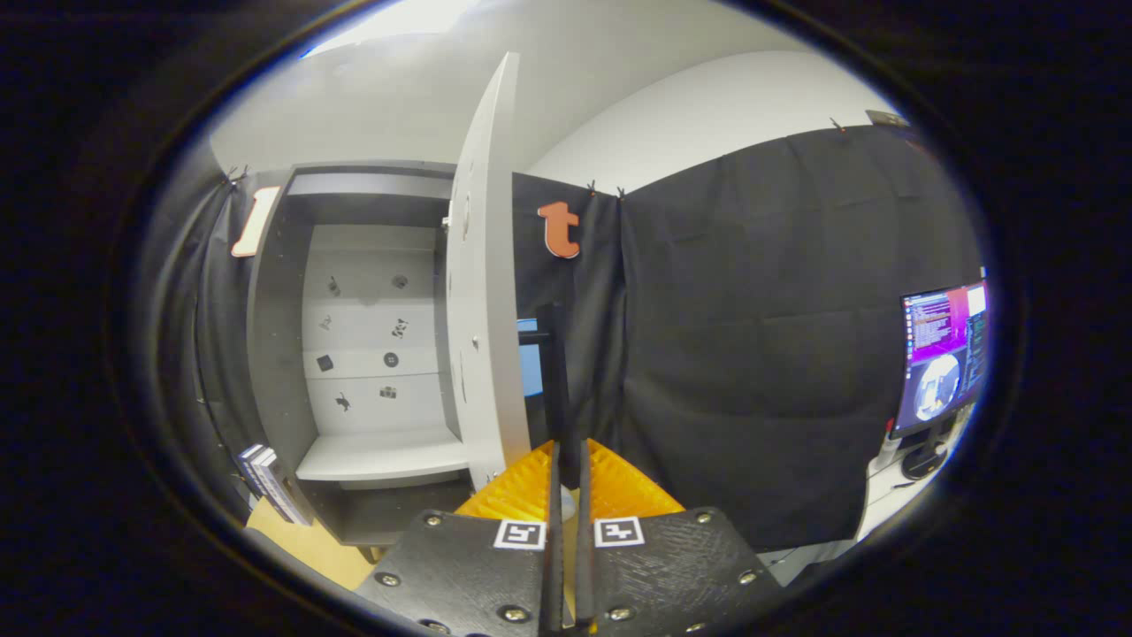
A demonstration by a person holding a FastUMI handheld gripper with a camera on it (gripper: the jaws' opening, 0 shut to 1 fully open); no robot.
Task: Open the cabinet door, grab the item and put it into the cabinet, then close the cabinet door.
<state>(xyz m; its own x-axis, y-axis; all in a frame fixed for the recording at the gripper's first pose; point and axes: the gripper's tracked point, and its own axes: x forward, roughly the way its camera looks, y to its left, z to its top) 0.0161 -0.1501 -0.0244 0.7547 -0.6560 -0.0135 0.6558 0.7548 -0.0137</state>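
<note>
door [482, 292] open, shelf [380, 456] bare; gripper [566, 460] fingers pressed together, nothing held. item grab, placing, closing left.

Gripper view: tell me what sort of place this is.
Probably a recording booth set up in an office or lab, not a home. Black cloth hangs as walls, a lone grey cabinet stands with its door open, and a computer monitor glows beside it. The hand-held gripper has its fingers nearly together, holding nothing.

Bare cabinet shelf [380, 456], books [270, 482] on wooden table [305, 544]
</note>
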